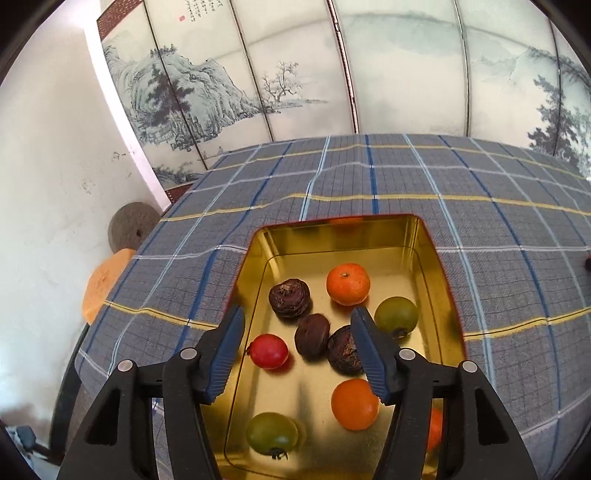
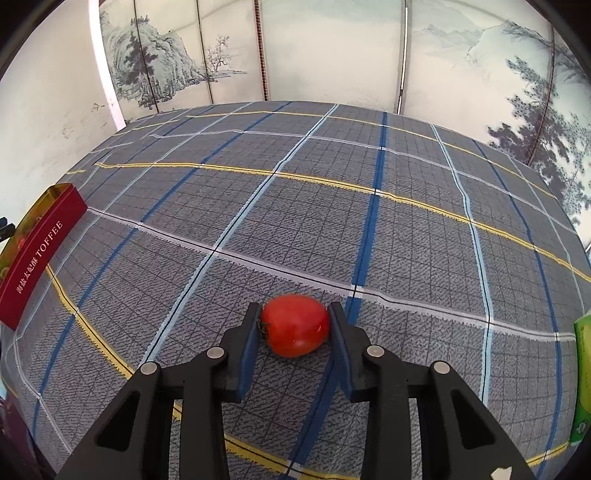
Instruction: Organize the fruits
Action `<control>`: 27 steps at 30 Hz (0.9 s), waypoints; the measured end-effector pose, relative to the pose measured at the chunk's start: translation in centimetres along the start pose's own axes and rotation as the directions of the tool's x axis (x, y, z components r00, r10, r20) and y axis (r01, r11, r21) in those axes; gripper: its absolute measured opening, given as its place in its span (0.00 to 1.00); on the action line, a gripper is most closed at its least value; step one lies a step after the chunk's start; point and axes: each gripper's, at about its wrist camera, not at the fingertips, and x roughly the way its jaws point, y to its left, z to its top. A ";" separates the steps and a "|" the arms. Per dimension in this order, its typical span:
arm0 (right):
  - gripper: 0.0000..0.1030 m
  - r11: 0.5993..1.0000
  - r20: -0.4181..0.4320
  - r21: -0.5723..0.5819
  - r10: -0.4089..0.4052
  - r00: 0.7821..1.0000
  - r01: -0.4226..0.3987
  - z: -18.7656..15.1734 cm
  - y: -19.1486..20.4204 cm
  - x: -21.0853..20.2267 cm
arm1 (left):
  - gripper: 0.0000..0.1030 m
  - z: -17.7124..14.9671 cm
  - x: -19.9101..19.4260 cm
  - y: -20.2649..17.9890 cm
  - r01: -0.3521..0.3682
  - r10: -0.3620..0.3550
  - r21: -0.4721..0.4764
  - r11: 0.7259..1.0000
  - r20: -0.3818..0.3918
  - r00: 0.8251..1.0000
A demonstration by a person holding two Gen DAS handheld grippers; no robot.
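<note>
A: Any writing you can read?

B: Yes. The gold tin [image 2: 35,258] has a dark red outer wall printed in white with "TOFFEE" after a row of Chinese characters too small for me to make out. It sits at the far left edge of the right wrist view. The painted screen [image 1: 192,14] behind the table carries columns of calligraphy and a small red seal, not legible.

A: How are the tools held?

B: Both point forward and down at the plaid tablecloth [image 2: 369,177]. The left gripper [image 1: 297,315] hangs over the open tin [image 1: 343,236], its blue pads spread with nothing between them.

A: And the fruit under it?

B: Inside the tin lie two oranges, one far [image 1: 348,284] and one near [image 1: 354,404], two green tomatoes, one at the right [image 1: 396,316] and one at the near left [image 1: 271,432], a small red tomato [image 1: 269,350] just right of the left finger, and three dark wrinkled fruits [image 1: 289,298] in the middle.

A: The right one?

B: The right gripper [image 2: 293,325] pinches a red tomato [image 2: 295,325] from both sides, pads pressed against its skin. The tomato rests on the cloth, stem end toward the left pad, well to the right of the tin. A green package [image 2: 583,373] shows at the right edge.
</note>
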 end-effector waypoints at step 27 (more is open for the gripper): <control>0.65 0.999 0.091 -0.026 0.043 0.995 -0.040 -2.1 2.3 -4.9 | 0.79 -3.2 -6.2 -0.6 0.043 -0.042 -0.023 0.999 0.043 0.998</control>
